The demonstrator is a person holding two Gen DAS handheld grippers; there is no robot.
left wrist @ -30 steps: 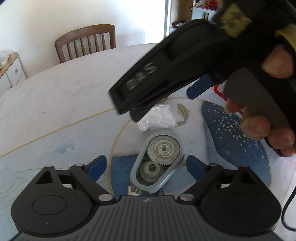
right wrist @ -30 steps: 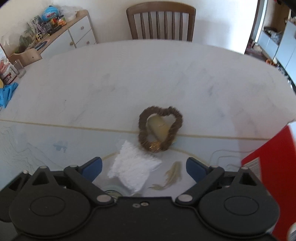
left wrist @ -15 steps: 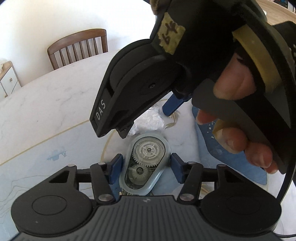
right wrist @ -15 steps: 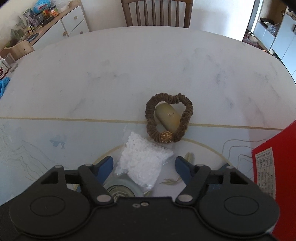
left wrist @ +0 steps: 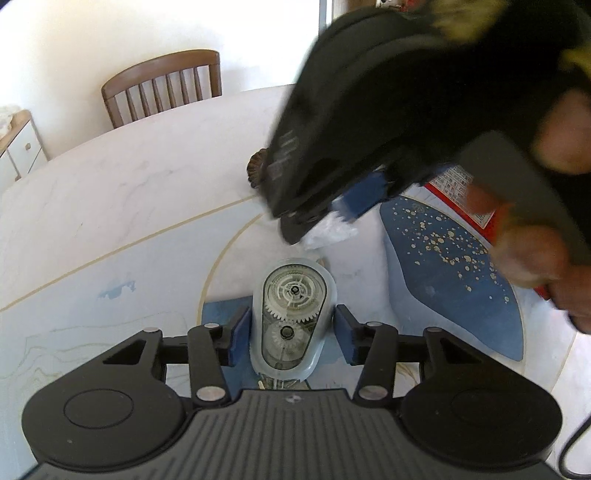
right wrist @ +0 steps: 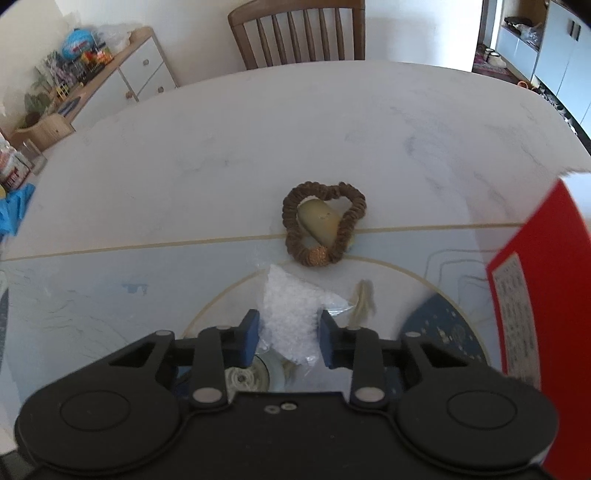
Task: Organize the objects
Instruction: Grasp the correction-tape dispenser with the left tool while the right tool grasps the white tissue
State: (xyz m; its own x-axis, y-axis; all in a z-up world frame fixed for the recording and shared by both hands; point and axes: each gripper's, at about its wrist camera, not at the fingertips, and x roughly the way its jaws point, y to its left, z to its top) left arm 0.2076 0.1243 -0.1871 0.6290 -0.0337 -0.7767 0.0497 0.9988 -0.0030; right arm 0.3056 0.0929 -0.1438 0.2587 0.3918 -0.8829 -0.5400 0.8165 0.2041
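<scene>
While our left tool [left wrist: 292, 328] sits around the gear case [left wrist: 293, 317], its blue pads [left wrist: 240, 334] nearly closed on the case's sides with a sliver showing at the right, our right tool [right wrist: 287, 334] has closed on the white bag [right wrist: 291, 317]. The case lies on the tabletop [left wrist: 122, 206]. Beyond the bag, a brown scrunchie [right wrist: 323, 227] rings a yellowish piece [right wrist: 319, 219]; a red box [right wrist: 535, 306] stands right, a chair [right wrist: 299, 33] behind.
</scene>
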